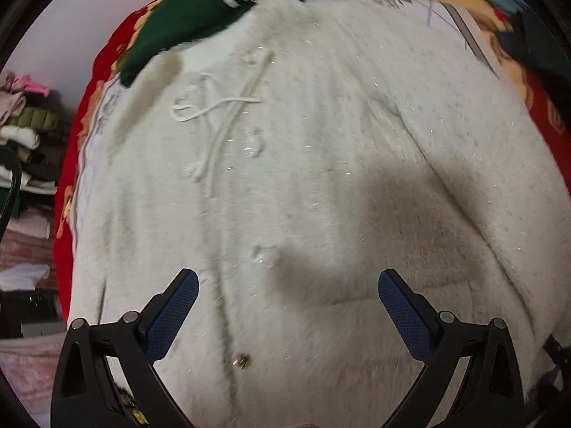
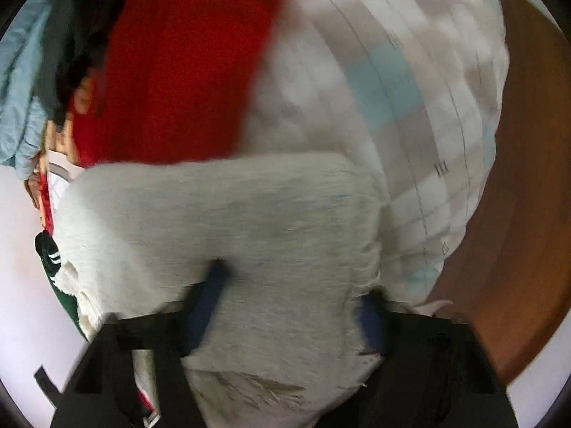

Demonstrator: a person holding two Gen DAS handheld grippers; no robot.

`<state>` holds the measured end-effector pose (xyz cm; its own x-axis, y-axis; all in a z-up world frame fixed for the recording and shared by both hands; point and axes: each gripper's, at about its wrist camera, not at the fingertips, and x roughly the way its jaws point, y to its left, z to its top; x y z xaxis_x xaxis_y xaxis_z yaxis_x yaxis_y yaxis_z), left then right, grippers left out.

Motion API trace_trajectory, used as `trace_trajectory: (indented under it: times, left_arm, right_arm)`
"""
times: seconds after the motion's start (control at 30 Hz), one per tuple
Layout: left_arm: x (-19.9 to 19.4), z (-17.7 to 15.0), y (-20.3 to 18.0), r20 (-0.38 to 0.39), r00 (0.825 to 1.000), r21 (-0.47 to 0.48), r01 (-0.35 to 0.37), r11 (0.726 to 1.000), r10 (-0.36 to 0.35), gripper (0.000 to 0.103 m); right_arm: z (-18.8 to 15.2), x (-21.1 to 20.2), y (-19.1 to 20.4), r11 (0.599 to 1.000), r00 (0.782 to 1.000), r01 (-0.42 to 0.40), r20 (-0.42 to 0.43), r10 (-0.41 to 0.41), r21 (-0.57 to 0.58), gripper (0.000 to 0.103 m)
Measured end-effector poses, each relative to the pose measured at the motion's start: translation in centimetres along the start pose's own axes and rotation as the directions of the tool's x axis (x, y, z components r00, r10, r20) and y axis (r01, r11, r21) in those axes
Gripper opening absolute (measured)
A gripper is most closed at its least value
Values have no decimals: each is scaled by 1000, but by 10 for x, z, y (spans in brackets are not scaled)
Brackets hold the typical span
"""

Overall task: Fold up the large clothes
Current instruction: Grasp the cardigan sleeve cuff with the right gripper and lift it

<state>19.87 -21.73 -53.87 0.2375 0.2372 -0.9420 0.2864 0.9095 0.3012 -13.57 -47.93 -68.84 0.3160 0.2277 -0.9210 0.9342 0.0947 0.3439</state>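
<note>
A large white fluffy coat (image 1: 321,164) lies spread on a bed, with a white drawstring (image 1: 217,114) and a small brass button (image 1: 242,361) on it. My left gripper (image 1: 287,285) is open just above the coat's lower part, its blue-padded fingers (image 1: 178,306) empty. In the blurred right wrist view, my right gripper (image 2: 285,296) has a thick bunch of the same white coat (image 2: 232,221) between its fingers (image 2: 210,292) and holds it up.
A dark green striped garment (image 1: 192,14) lies at the coat's far left corner. A red patterned blanket (image 1: 67,192) covers the bed. Stacked clothes (image 1: 25,135) stand at the left. A checked quilt (image 2: 410,89) and brown wood (image 2: 517,178) lie to the right.
</note>
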Motion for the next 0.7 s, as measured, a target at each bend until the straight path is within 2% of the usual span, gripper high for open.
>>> trace_trajectory:
  times: [0.03, 0.13, 0.23, 0.33, 0.4, 0.47, 0.57, 0.7]
  left_arm:
    - [2, 2, -3, 7, 1000, 6, 8, 1000, -8, 103]
    - [8, 8, -10, 4, 998, 27, 61, 998, -62, 103]
    - [10, 4, -4, -34, 994, 40, 104, 994, -102, 103]
    - [4, 1, 12, -12, 995, 47, 100, 994, -99, 103]
    - [-1, 0, 29, 2, 997, 30, 79, 996, -80, 103]
    - [-3, 3, 55, -5, 996, -29, 84, 996, -84, 103]
    - [-4, 8, 93, -20, 995, -133, 94, 987, -97, 103]
    - [0, 13, 151, -8, 997, -250, 69, 966, -73, 103]
  right_arm:
    - [-6, -6, 4, 1000, 1000, 18, 25, -17, -8, 18]
    - [-21, -35, 13, 1000, 994, 4, 113, -3, -16, 16]
    - [-39, -78, 27, 997, 975, -64, 211, 70, -36, 16]
    - [-55, -117, 57, 989, 950, -133, 275, 146, -65, 15]
    - [-59, -139, 94, 973, 930, -194, 294, 222, -121, 15]
    - [-62, -160, 131, 952, 912, -245, 290, 291, -184, 15]
    - [-82, -171, 221, 897, 892, -316, 227, 392, -307, 15]
    - [-134, -135, 327, 814, 898, -356, 74, 435, -458, 15]
